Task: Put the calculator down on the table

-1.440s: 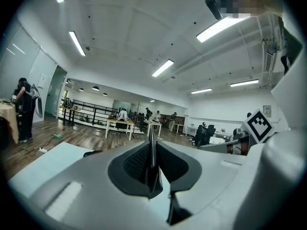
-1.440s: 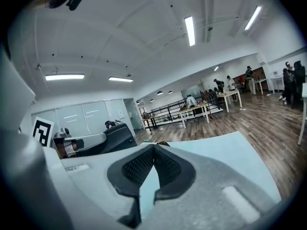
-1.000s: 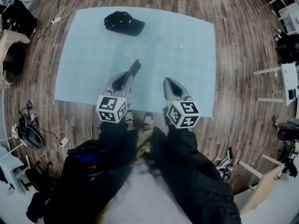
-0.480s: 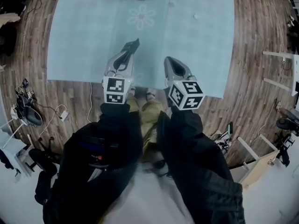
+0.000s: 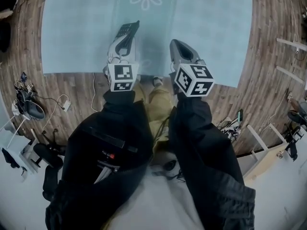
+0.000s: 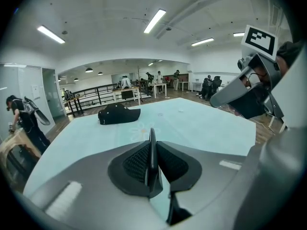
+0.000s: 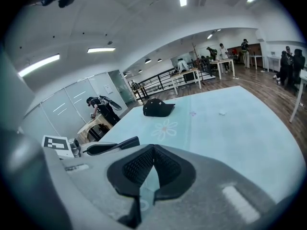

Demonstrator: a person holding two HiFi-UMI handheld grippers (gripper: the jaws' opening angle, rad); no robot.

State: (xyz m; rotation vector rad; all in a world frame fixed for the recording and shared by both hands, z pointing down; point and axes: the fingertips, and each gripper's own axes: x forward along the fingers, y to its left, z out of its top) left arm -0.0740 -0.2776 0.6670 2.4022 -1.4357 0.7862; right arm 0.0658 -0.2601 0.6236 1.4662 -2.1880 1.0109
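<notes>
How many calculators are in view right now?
1. The calculator is clamped edge-on in the left hand-held gripper, over the table. The right hand-held gripper holds nothing. None lies on the table, and nothing looks able to hide another.

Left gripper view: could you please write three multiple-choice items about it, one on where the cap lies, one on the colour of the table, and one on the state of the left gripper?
1. Where does the black cap lie?
A) on the table, beyond the flower print
B) inside a box
C) on a wall hook

2. What colour is the table's surface?
A) red
B) dark green
C) light blue

3. In what state is the left gripper?
A) open, with nothing between its jaws
B) shut on the calculator
C) shut on the cap

Answers:
1 A: the cap rests on the far part of the table.
2 C: the whole top is pale blue.
3 B: its jaws press on the thin dark calculator, seen edge-on.
</notes>
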